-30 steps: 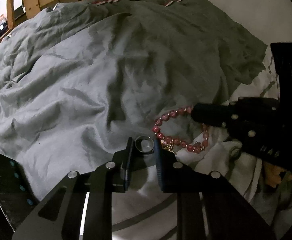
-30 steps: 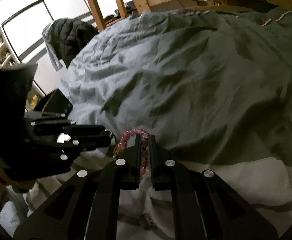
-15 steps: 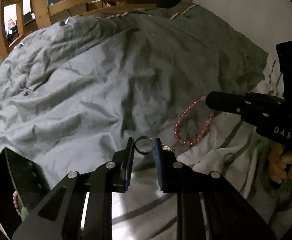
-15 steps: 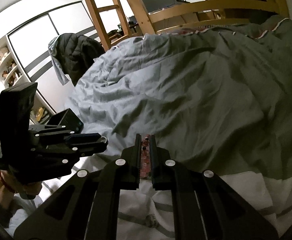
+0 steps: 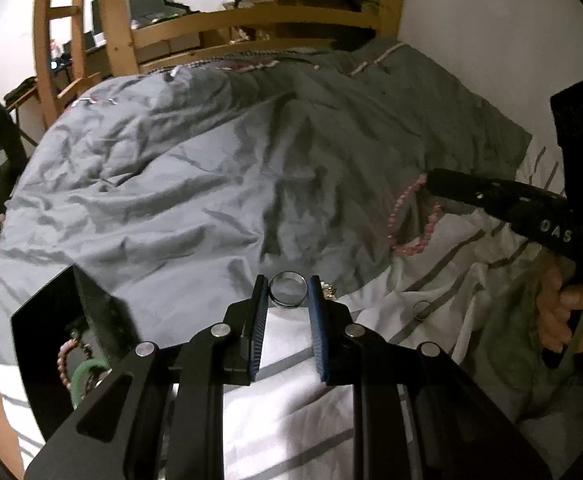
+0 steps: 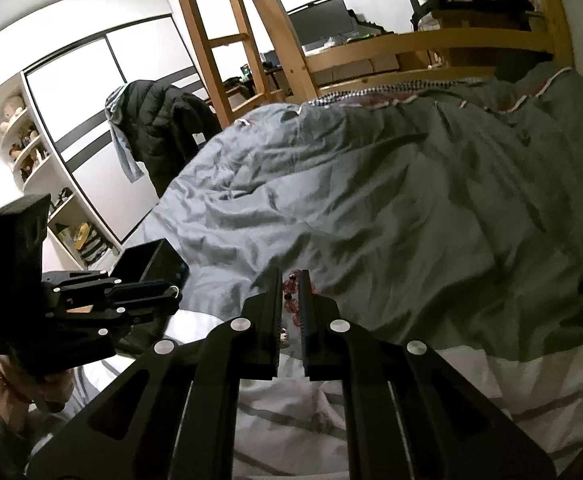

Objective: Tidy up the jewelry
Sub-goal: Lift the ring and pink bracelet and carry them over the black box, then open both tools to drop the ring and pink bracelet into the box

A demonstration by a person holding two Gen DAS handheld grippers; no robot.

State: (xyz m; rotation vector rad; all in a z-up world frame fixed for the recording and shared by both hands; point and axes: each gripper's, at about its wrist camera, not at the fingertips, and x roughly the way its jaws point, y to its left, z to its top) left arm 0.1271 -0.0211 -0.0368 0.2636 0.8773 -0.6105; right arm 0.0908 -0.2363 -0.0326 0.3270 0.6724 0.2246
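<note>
My left gripper (image 5: 289,288) is shut on a silver ring (image 5: 288,288) and holds it above the bed. My right gripper (image 6: 291,280) is shut on a pink bead bracelet (image 6: 291,298), which hangs from its tips in the left wrist view (image 5: 409,220). A black open jewelry box (image 5: 63,336) sits at the lower left with a pink bead bracelet (image 5: 64,364) and a green bangle (image 5: 81,380) inside. The box also shows in the right wrist view (image 6: 153,266), behind the left gripper (image 6: 173,292).
A second ring (image 5: 421,310) and a small gold piece (image 5: 329,290) lie on the white striped sheet (image 5: 291,400). A rumpled grey duvet (image 5: 211,184) covers the bed. A wooden bed frame (image 5: 251,20) stands behind. A dark jacket (image 6: 163,128) hangs at the left.
Both grippers have lifted off the bed, the left with the ring and the right with the pink bracelet. The jewelry box has come into the left wrist view.
</note>
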